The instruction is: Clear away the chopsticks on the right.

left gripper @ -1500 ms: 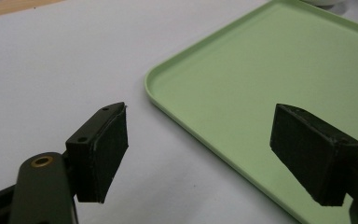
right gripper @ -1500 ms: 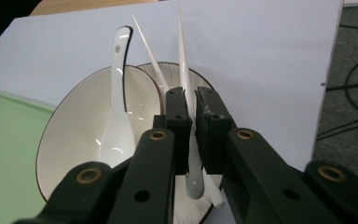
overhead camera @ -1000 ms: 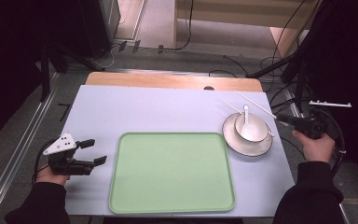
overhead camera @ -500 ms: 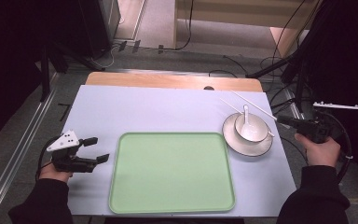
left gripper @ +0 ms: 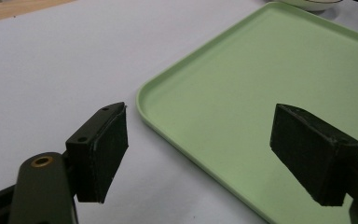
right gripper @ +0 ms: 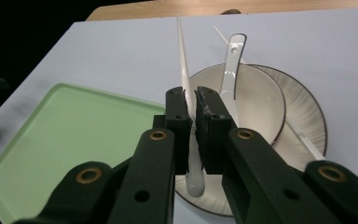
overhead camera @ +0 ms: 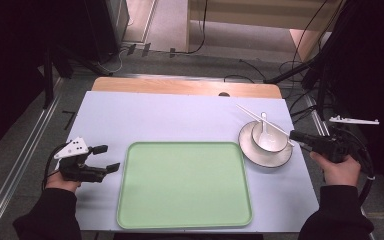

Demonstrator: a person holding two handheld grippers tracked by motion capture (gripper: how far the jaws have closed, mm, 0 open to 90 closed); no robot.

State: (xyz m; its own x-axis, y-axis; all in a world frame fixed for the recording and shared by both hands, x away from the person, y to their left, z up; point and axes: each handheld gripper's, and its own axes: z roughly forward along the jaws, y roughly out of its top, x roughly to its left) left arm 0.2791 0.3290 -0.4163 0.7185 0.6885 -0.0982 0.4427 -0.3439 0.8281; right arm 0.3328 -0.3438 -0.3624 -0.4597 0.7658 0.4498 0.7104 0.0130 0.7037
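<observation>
The right tongs (right gripper: 192, 112) are clamped on a white chopstick (right gripper: 182, 65), which runs from between their pads out over the bowl (right gripper: 256, 100) — a spoon (right gripper: 230, 60) leans in it, a plate (right gripper: 307, 116) sits beneath. The left tongs (left gripper: 214, 149) stand wide apart with nothing between them, just beside the green tray (left gripper: 270, 70). Pale desk (overhead camera: 155, 120) — dark room with cables on the floor behind. No readable writing.

The right gripper (right gripper: 192, 112), clamped on one thin white plastic chopstick (right gripper: 183, 70), has moved a little toward the table edge, away from the white ceramic bowl (overhead camera: 269, 137).
</observation>
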